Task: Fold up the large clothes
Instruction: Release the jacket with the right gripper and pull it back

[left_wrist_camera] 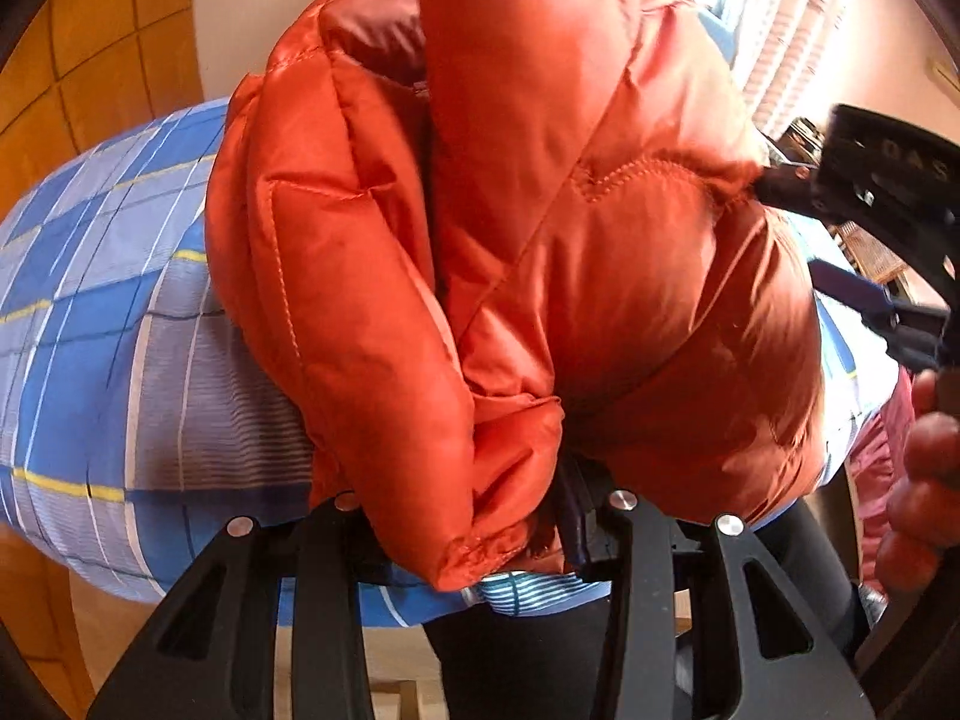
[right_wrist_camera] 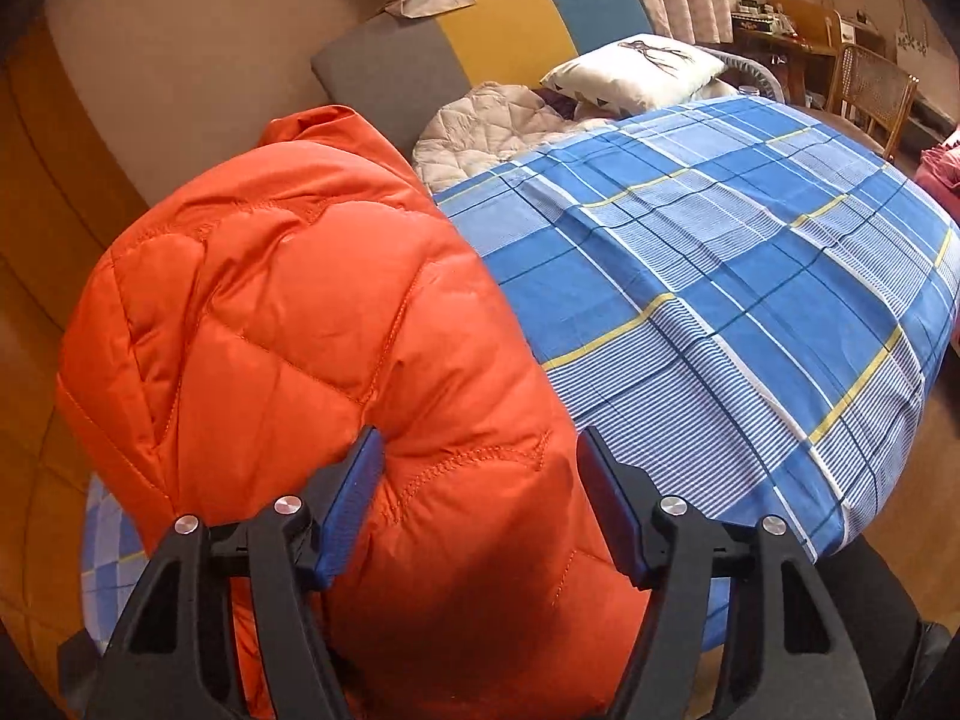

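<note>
L grip: I'm keeping the left gripper (left_wrist_camera: pixel 480 516) clamped on a bunched hem fold of the orange puffer jacket (left_wrist_camera: pixel 540 240); cloth is covering the pads, so I can't see how deep the bite is.
R grip: the right gripper (right_wrist_camera: pixel 480 504) is standing apart, blue pads (right_wrist_camera: pixel 354 504) straddling a quilted bulge, jaws not pinching it as far as I'm seeing.
Jacket: it's bundled and puffy, hanging over the near-left edge of the bed w/ the blue checked sheet (right_wrist_camera: pixel 720 300), part over the floor.
Risk 1: slick shell + thick fill, so I'm worrying the L pinch is only on the outer layer and slips if I'm pulling hard.
Risk 2: R jaws are wide; closing here may be grabbing only a puff of fill, not an edge, so the fold is going crooked.
Risk 3: weight is sitting off the bed edge; if either grip lets go, I'm judging the whole bundle slides to the floor.
Risk 4: the R gripper is showing close at the right edge of the left view; tools could be bumping.
</note>
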Motion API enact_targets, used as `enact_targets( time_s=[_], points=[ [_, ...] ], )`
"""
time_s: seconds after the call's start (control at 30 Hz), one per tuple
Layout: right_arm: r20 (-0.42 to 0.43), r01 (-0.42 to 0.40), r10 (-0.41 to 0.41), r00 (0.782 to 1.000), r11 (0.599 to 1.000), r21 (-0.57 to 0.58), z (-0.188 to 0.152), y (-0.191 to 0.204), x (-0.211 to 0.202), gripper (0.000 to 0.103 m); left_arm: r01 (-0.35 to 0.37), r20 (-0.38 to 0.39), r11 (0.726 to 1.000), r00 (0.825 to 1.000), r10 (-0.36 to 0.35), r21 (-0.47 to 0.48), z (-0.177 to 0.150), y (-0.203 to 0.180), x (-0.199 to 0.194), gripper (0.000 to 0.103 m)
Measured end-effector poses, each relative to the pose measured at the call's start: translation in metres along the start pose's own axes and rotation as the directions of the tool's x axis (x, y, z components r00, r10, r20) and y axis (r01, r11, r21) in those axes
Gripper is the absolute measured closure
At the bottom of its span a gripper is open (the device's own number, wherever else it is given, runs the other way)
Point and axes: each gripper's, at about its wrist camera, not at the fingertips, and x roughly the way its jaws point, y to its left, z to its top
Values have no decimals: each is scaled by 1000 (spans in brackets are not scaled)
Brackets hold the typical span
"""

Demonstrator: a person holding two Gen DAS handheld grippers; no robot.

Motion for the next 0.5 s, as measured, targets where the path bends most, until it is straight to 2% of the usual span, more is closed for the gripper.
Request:
enact_targets(
  time_s=[0.23, 0.5],
  points=[
    [-12, -14, 14, 1000, 1000, 18, 0, 2, -4, 42, 3, -7, 993, 1000, -2, 116, 0, -12, -8, 65],
    [23, -48, 47, 999, 999, 22, 4, 14, -19, 42, 23, -6, 988, 1000, -22, 153, 0, -16, -13, 65]
  ],
)
